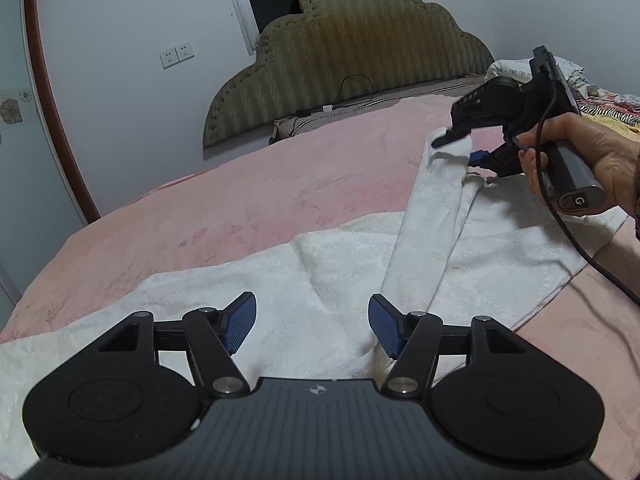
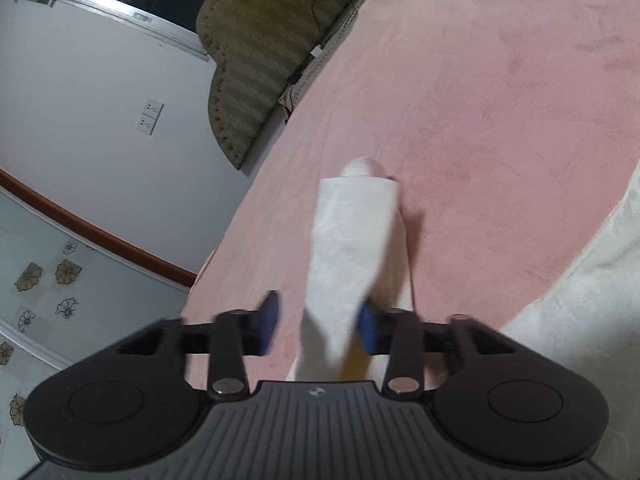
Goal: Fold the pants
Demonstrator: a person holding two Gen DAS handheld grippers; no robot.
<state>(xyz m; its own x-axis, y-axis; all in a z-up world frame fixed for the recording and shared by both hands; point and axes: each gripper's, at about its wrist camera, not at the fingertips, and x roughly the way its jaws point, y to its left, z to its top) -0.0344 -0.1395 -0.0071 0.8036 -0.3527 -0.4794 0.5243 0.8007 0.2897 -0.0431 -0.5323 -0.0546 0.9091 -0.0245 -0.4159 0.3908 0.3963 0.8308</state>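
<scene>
White textured pants (image 1: 320,264) lie spread on a pink bedspread (image 1: 248,184). My left gripper (image 1: 312,322) is open and empty, low over the middle of the pants. My right gripper (image 1: 460,146) is at the far right end of the pants, where a strip of the white cloth is lifted off the bed. In the right wrist view my right gripper (image 2: 318,322) has its jaws apart, and the lifted white cloth (image 2: 352,232) hangs between them, lying against the right pad (image 2: 368,328). The left pad is clear of the cloth. That view is blurred.
A padded olive headboard (image 1: 344,64) stands at the far end of the bed. A black cable (image 1: 352,88) lies along it. Patterned bedding (image 1: 600,108) is piled at the far right. The gripper's cable (image 1: 592,260) trails over the pants. A wall with sockets (image 1: 176,54) is on the left.
</scene>
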